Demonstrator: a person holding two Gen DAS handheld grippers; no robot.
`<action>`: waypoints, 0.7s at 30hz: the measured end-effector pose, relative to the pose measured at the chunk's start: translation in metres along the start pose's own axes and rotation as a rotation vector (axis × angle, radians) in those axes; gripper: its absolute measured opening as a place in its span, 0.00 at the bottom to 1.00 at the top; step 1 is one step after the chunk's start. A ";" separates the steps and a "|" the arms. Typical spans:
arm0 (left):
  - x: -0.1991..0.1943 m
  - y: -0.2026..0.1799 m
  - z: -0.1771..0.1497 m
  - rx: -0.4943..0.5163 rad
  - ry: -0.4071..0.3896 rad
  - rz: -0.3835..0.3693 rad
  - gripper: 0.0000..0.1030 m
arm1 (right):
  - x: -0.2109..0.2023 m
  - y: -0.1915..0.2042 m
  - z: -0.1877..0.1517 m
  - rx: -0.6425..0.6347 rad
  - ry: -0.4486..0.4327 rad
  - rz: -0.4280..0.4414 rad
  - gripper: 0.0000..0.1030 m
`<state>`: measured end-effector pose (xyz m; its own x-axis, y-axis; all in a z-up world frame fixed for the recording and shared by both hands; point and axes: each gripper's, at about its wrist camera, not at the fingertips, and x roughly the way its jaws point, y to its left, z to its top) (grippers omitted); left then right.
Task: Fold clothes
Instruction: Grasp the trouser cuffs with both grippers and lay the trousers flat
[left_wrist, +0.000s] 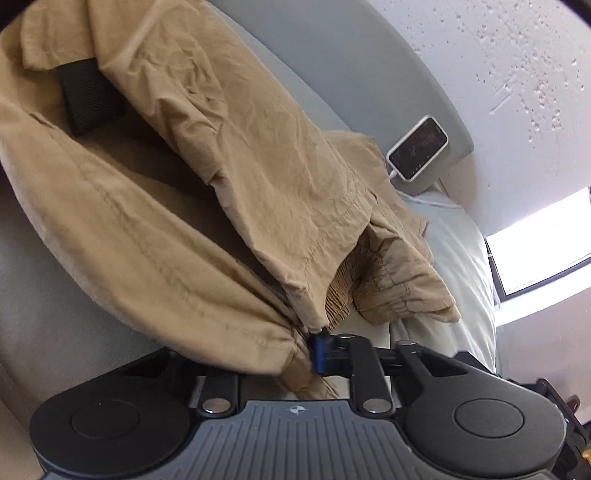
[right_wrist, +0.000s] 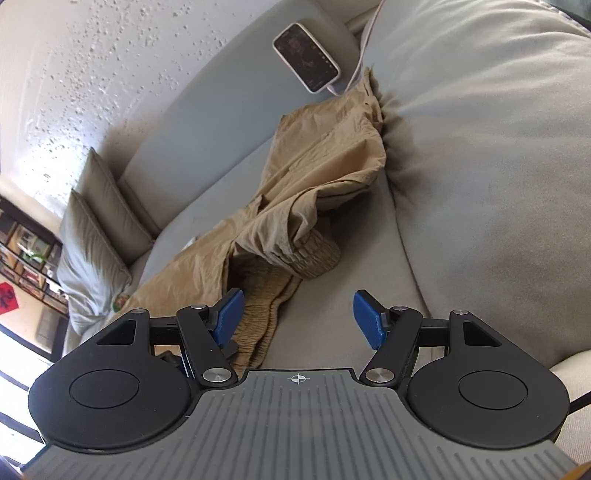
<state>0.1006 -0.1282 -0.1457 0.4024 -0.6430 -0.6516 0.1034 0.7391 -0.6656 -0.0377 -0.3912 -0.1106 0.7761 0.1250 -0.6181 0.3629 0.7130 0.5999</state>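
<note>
**Left tool pinches the trousers, right tool waits open**

The left tool (left_wrist: 314, 349) has its jaws drawn nearly together on a bunched fold of the tan trousers (left_wrist: 207, 192); the blue pad (left_wrist: 319, 350) presses into the gathered cloth, so the garment looks gripped at an edge, probably to lift or drag it flat. From that pinch the fabric fans up and away across the sofa seat (left_wrist: 44, 295), one leg draped over the other, with an elastic cuff (left_wrist: 388, 291) lying just beyond.

The right tool (right_wrist: 299, 317) stands wide open and holds nothing. Its left pad (right_wrist: 231, 312) hovers over the ribbed waistband (right_wrist: 266, 317), seemingly lined up for a second grip there.

The trousers lie crumpled between the backrest and a large cushion (right_wrist: 498, 166), which crowds one side. A phone (right_wrist: 306, 57) with its cable rests near the far end of the cloth. Bare seat in front of the right tool leaves room to spread the garment.
</note>
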 end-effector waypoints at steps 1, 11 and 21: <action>-0.004 -0.002 0.001 0.016 0.015 -0.011 0.11 | 0.005 0.000 0.002 -0.026 0.002 -0.014 0.66; -0.119 0.015 0.024 0.091 0.098 -0.202 0.10 | 0.023 -0.004 -0.004 -0.066 0.086 0.041 0.80; -0.147 0.017 0.039 0.006 0.050 -0.256 0.10 | 0.040 -0.026 -0.012 0.095 0.044 0.140 0.86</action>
<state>0.0790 -0.0127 -0.0467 0.3168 -0.8186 -0.4792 0.2017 0.5518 -0.8092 -0.0220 -0.3962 -0.1567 0.8000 0.2499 -0.5455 0.3019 0.6181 0.7258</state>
